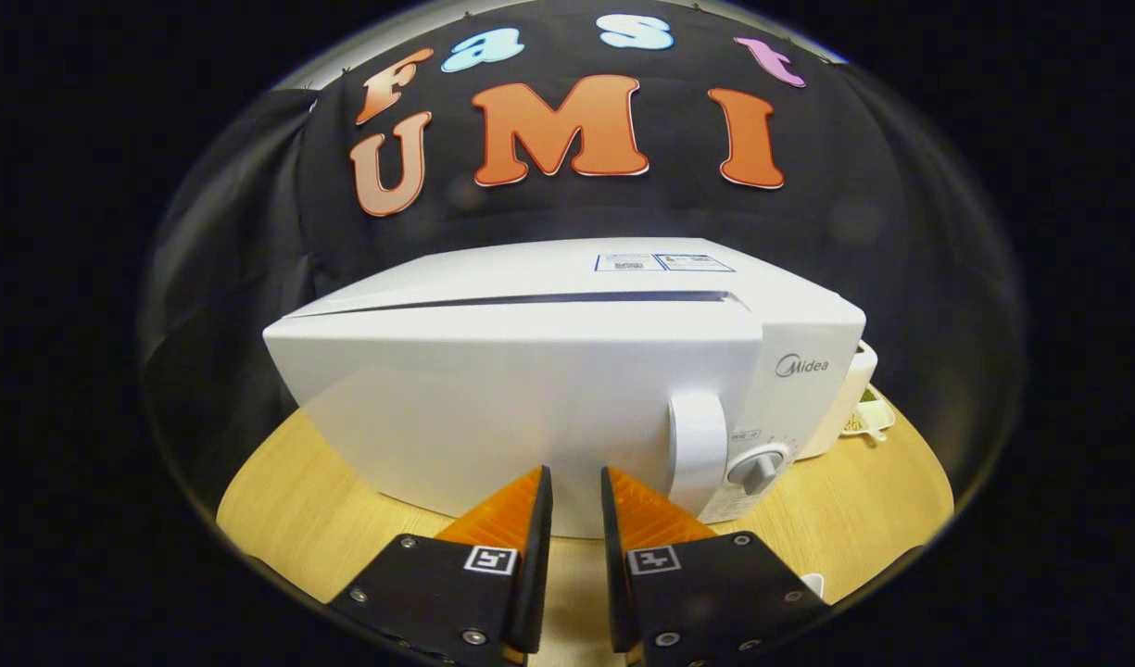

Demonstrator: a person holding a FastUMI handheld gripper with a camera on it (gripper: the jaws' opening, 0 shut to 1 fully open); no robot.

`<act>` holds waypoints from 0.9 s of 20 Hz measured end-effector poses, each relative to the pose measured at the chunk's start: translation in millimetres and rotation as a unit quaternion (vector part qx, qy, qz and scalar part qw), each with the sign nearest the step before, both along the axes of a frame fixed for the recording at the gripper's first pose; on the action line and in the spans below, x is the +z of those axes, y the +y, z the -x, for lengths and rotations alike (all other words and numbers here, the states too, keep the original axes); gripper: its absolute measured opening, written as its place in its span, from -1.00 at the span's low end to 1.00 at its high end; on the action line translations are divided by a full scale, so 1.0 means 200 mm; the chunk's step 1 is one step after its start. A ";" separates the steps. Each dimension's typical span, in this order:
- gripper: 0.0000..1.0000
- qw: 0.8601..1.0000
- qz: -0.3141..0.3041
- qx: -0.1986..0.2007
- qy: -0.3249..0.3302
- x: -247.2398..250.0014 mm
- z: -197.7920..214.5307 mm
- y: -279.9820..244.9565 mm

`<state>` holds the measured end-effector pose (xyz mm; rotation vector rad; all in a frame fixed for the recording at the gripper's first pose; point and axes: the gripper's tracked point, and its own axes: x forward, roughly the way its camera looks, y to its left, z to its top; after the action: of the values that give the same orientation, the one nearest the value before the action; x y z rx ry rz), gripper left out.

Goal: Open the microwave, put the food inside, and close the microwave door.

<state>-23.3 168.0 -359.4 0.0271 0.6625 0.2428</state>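
White microwave broadside, door facing open-fingered gripper

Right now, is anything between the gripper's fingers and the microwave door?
No. In the gripper view the gripper holds nothing, its fingers slightly parted, and only bare table lies before the shut microwave door; its handle sits just right of them.

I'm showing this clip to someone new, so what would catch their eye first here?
The white microwave stands out first: it sits on the wooden table just ahead of the gripper, door shut. Next come its door handle and knob, just beyond the fingers, which are a narrow gap apart and hold nothing. Behind the microwave's far corner, a dish of food peeks out.
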 end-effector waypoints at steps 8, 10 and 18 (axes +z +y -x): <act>-0.50 1.000 0.009 -0.008 -0.003 -0.05 -0.04 -0.02; -0.49 1.000 0.023 0.004 -0.011 -0.05 -0.05 -0.01; -0.47 0.994 0.016 0.020 -0.110 0.48 -0.07 -0.10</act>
<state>-10.2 147.1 -263.8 -0.0430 0.4472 0.2697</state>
